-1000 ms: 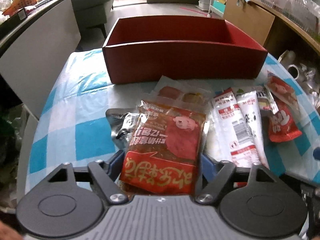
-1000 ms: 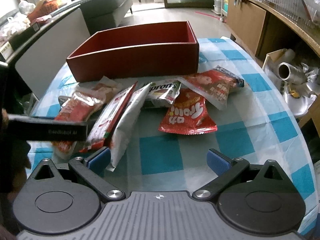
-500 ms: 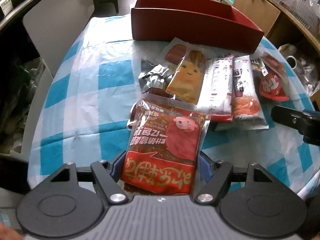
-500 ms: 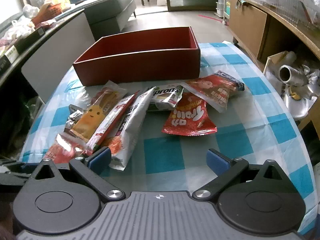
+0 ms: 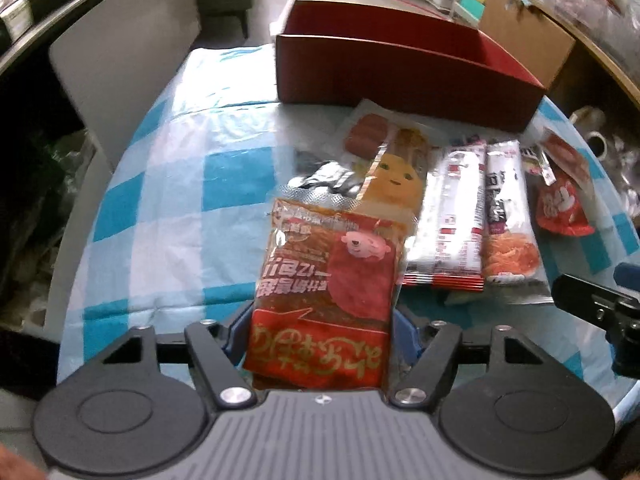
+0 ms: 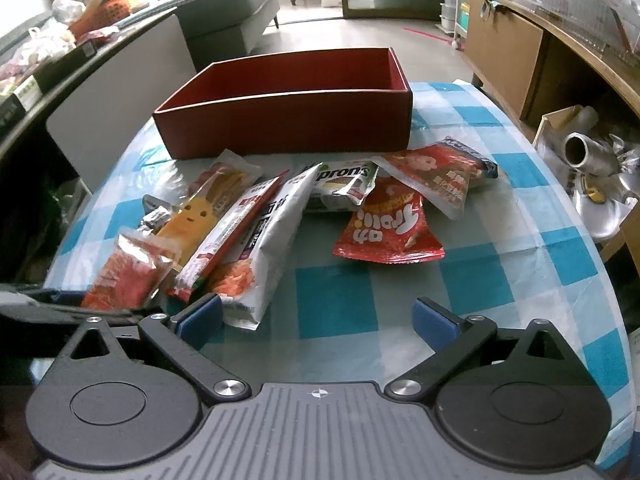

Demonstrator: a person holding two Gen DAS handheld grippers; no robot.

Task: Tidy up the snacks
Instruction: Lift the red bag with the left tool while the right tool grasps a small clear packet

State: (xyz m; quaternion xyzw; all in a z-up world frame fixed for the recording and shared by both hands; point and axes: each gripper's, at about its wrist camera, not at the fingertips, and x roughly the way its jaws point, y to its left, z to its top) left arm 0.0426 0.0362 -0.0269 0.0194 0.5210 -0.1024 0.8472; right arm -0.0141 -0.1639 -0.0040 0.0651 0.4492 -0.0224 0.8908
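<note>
Left gripper [image 5: 320,328] closing, pinching glossy red-orange snack packet [image 5: 324,284]; right gripper [image 6: 318,316] spread, empty — next: carry to far red rectangular box [image 5: 400,68].

You see glossy plastic snack packets [image 5: 324,280], a matt red cardboard box [image 6: 288,120], and a shiny, smooth checked tablecloth [image 6: 472,280].
</note>
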